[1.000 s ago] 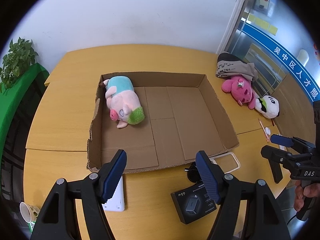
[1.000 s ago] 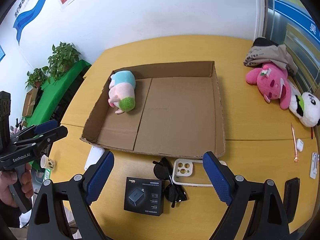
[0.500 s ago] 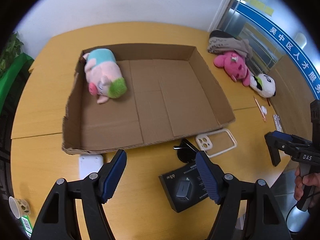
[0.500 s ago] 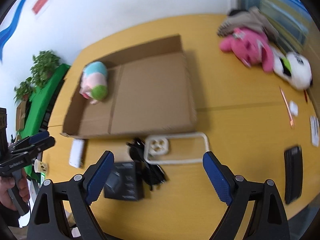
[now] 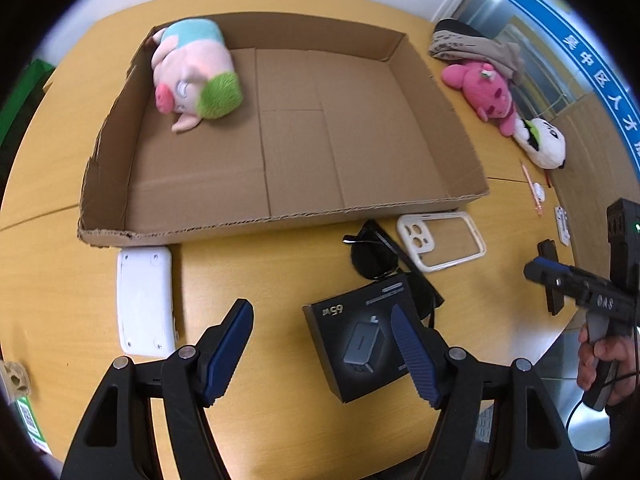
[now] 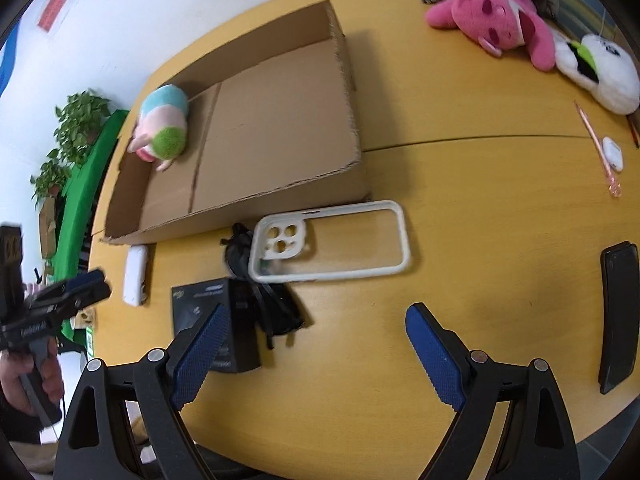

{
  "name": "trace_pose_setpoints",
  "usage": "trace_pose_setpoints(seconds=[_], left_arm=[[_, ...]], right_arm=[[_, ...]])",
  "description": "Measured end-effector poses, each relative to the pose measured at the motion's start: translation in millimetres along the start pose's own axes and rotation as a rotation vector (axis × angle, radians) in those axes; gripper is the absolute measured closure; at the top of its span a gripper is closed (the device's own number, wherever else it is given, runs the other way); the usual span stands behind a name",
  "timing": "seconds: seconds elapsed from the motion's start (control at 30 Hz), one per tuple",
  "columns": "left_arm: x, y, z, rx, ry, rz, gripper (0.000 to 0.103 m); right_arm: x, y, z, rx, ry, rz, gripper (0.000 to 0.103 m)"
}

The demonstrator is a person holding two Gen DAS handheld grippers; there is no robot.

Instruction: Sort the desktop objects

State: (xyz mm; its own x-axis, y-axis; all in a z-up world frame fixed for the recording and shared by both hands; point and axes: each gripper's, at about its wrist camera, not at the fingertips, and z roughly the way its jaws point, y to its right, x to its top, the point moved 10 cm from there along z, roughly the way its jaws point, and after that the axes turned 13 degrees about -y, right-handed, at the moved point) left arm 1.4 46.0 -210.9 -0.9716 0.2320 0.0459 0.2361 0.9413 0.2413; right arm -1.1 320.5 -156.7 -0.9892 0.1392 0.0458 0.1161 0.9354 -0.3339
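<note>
A shallow cardboard box (image 5: 440, 96) (image 6: 344, 80) lies on the yellow table with a pink pig plush (image 5: 192, 76) (image 6: 162, 128) in its far left corner. In front of it lie a white phone case (image 5: 442, 240) (image 6: 332, 242), black sunglasses (image 5: 376, 256) (image 6: 276, 304), a black charger box (image 5: 364, 344) (image 6: 208, 316) and a white flat device (image 5: 145, 300) (image 6: 134, 276). My left gripper (image 5: 322, 350) is open and empty above the charger box's left edge. My right gripper (image 6: 318, 354) is open and empty, near the phone case and sunglasses.
A pink plush (image 5: 486, 88) (image 6: 496, 24), a panda plush (image 5: 542, 146) (image 6: 596, 68) and a grey cloth (image 5: 476, 46) lie at the far right. A pink pen (image 6: 598, 148), a small white item (image 6: 612, 152) and a black phone (image 6: 618, 316) lie on the right. Green plants (image 6: 76, 128) stand beyond the table's left edge.
Both grippers have moved forward and lower toward the items in front of the box. The right one swung right and tilted. Both stay open.
</note>
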Motion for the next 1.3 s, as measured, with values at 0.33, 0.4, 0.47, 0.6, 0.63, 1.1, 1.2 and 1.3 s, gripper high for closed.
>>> trace_pose_setpoints(seconds=[0.33,0.4,0.47,0.6,0.63,1.1,1.2,1.3], left_arm=[[5,-4,10,-0.002,-0.027,-0.052,0.032],[7,-1,14,-0.006,-0.037,-0.052,0.032],[12,5,20,-0.012,-0.052,-0.043,0.032],[29,29,35,-0.027,-0.074,0.007,0.032],[33,37,41,-0.036,-0.084,0.019,0.032],[69,126,133,-0.09,-0.251,0.11,0.038],[75,131,145,-0.087,-0.283,0.098,0.043],[70,134,158,-0.071,-0.316,0.098,0.05]], right_arm=[[29,43,55,0.05,-0.108,0.074,0.01],[35,53,62,0.037,-0.112,0.087,0.011],[39,59,71,0.016,-0.132,0.079,0.025],[41,65,81,0.005,-0.147,0.052,0.045],[41,66,80,-0.002,-0.142,0.042,0.054],[25,101,69,-0.007,-0.14,0.05,0.096],[24,106,67,-0.007,-0.137,0.061,0.096],[20,114,63,-0.018,-0.135,0.068,0.096]])
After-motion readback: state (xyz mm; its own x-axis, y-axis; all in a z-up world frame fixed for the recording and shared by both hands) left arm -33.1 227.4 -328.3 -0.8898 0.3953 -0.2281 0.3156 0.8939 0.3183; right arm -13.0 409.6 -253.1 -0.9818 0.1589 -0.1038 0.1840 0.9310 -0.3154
